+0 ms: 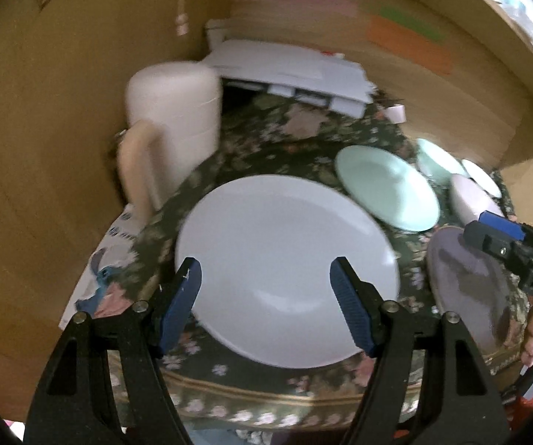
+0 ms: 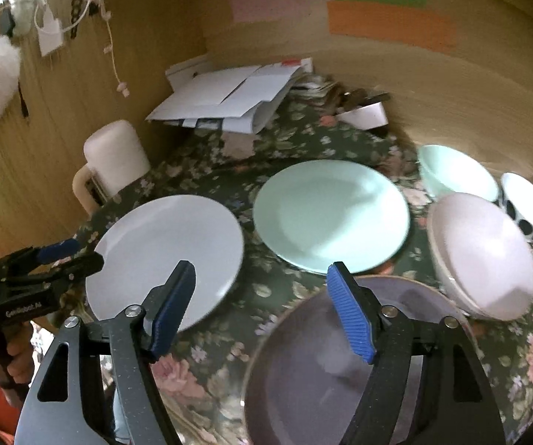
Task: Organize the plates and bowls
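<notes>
A white plate (image 1: 285, 270) (image 2: 166, 256) lies on the floral tablecloth, under my open, empty left gripper (image 1: 266, 282), which also shows in the right wrist view (image 2: 58, 250). A mint plate (image 1: 387, 187) (image 2: 331, 213) lies beyond it to the right. A grey-purple plate (image 1: 466, 282) (image 2: 325, 382) lies nearest, under my open, empty right gripper (image 2: 262, 285), whose fingers (image 1: 496, 228) hover over it. A pale pink bowl (image 2: 485, 256) (image 1: 468, 194), a mint bowl (image 2: 455, 172) (image 1: 438, 161) and a spotted white bowl (image 2: 527, 202) (image 1: 481, 176) stand at the right.
A white lidded jug (image 1: 171, 122) (image 2: 112, 157) stands at the left. A pile of white papers (image 1: 288, 70) (image 2: 229, 96) and a small white dish (image 2: 364, 115) lie at the back. Wooden walls (image 2: 451, 85) enclose the table (image 2: 192, 363).
</notes>
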Demonstrator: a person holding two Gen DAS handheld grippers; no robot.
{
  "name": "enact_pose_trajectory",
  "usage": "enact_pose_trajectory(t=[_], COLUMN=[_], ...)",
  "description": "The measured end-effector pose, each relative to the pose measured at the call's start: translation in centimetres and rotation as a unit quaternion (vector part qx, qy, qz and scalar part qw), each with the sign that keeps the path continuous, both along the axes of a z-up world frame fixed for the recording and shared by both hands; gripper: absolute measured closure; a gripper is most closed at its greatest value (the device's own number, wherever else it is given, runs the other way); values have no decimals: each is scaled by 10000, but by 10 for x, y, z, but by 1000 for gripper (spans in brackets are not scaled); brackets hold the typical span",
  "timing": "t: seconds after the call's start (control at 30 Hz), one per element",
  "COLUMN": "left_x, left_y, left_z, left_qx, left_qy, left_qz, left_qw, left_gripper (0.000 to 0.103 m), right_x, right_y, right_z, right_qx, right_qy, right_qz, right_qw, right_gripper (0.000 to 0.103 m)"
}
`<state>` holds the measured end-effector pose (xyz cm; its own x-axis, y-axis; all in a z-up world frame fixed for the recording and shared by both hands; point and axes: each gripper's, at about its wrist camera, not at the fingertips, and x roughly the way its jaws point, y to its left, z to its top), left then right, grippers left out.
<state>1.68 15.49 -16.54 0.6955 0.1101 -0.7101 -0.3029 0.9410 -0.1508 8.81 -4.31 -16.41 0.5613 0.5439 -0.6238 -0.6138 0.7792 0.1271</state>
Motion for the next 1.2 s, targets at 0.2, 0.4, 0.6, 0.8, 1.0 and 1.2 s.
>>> enact_pose_trajectory(t=[0.2,0.4,0.6,0.8,1.0,1.2], left_x=[-5,-4,1,9,15,14], left_y=[17,28,31,33,36,35], left_z=[-17,-30,-37,-44,-49,-49], left_qx=[-152,-340,-358,-440,-593,-584], left_qy=[191,366,417,456,479,433], left_qz=[151,122,85,-3,-4,35], left_qw=[9996,9987,9985,9980,9971,9973], left_gripper=[31,31,38,55,62,62], right_x=[16,31,45,59,59,59], right_y=[26,50,69,79,89,90], right_z=[-12,-31,-47,-60,-63,-62], right_qx=[-166,-366,-581,-583,-726,-756], right_qy=[303,785,1118,1504,1405,1353], right_qz=[237,513,645,694,777,788], right_qw=[9991,9949,9899,9845,9844,9848], right_gripper=[32,33,51,69,70,70])
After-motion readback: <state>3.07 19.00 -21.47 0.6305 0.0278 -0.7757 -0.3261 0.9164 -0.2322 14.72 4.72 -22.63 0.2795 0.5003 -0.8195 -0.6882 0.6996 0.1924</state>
